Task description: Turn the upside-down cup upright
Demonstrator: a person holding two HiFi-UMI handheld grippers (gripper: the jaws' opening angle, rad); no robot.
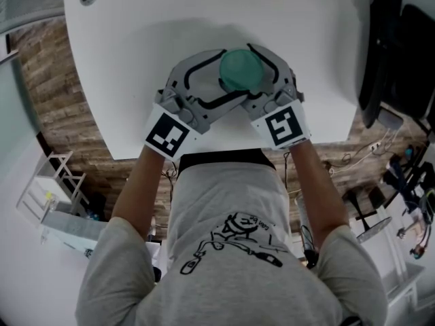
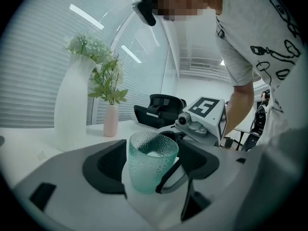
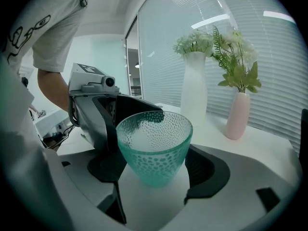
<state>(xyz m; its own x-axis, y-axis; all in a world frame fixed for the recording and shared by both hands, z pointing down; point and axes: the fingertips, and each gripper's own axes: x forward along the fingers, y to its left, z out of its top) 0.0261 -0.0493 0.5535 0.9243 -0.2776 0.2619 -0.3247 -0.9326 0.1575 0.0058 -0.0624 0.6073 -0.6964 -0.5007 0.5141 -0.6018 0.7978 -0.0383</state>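
Cup: the teal dimpled cup (image 1: 241,70) stands mouth-up on the white tabletop (image 1: 136,46), right between the fingers of both grippers.
Left gripper: the left gripper (image 2: 151,170) has its fingers (image 2: 103,165) apart, one dark pad on either side of the cup; the rim looks close to both pads, and I see no squeeze.
Right gripper: the right gripper (image 3: 154,172) comes from the opposite side with its fingers (image 3: 209,170) spread too, and bare tabletop shows between each pad and the cup's narrow base.
Step in hand: judging by the upright cup, letting go and backing off.
How to do it well: keep both pairs of fingers wide, then draw each gripper straight back along its own line, one at a time, so neither pad clips the flared rim.
Risk: the two sets of fingers overlap around the cup, so a sideways pull could drag or tip it.
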